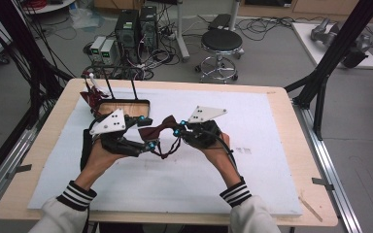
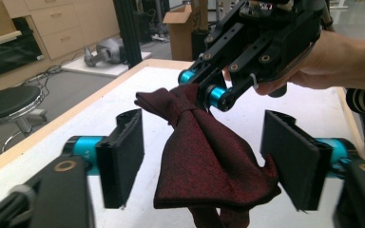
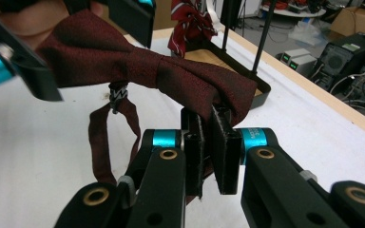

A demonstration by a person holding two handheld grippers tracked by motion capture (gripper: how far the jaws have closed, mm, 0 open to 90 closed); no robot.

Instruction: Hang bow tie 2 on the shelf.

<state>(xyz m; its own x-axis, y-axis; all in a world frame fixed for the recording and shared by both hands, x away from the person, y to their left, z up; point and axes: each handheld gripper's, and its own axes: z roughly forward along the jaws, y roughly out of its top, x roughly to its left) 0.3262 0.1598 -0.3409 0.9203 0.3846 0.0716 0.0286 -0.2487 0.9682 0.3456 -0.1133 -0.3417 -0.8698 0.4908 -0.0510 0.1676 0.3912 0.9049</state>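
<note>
A dark red bow tie (image 1: 158, 127) hangs in the air between my two grippers above the white mat. My right gripper (image 3: 208, 142) is shut on the edge of one wing (image 3: 228, 95); the left gripper view shows the right gripper (image 2: 204, 90) pinching close beside the knot. My left gripper (image 2: 209, 161) is open, and its two pads (image 2: 123, 156) stand wide on either side of the other wing (image 2: 209, 156) without pressing it. The tie's neck strap (image 3: 100, 137) dangles in a loop below with a small metal clasp (image 3: 118, 95).
A black tray with upright rods (image 1: 124, 104) stands at the mat's back left, and a patterned red tie (image 1: 91, 93) hangs on it. The white mat (image 1: 252, 160) covers most of the wooden table (image 1: 291, 111). A stool (image 1: 221, 46) and computers (image 1: 136, 29) stand on the floor beyond.
</note>
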